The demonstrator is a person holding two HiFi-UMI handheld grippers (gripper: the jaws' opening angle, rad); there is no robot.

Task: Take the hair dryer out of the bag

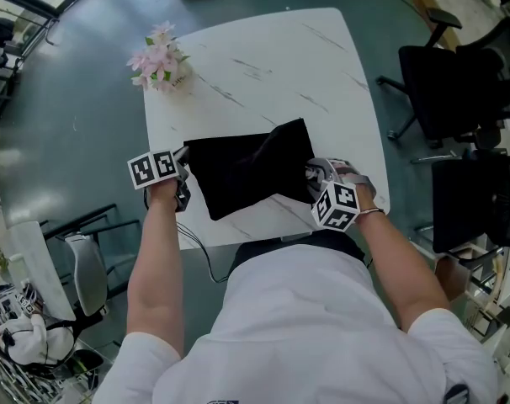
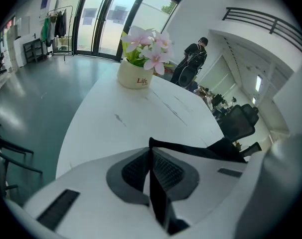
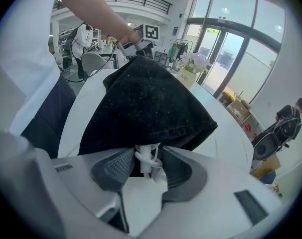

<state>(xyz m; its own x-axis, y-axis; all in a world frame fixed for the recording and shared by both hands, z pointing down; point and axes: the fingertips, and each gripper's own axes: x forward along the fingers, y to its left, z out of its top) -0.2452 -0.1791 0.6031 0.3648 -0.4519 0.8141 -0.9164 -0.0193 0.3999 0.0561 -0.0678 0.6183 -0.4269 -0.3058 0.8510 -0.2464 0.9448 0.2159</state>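
A black cloth bag lies flat on the white marble table. My left gripper is at the bag's left edge, shut on a fold of the black cloth that stands between its pads. My right gripper is at the bag's right end. In the right gripper view a small white part of the hair dryer sticks out from under the bag, and the right gripper is closed on it. The rest of the dryer is hidden inside the bag.
A pot of pink flowers stands at the table's far left corner. Black office chairs are to the right of the table, and a grey chair to the left. The near table edge is against the person's body.
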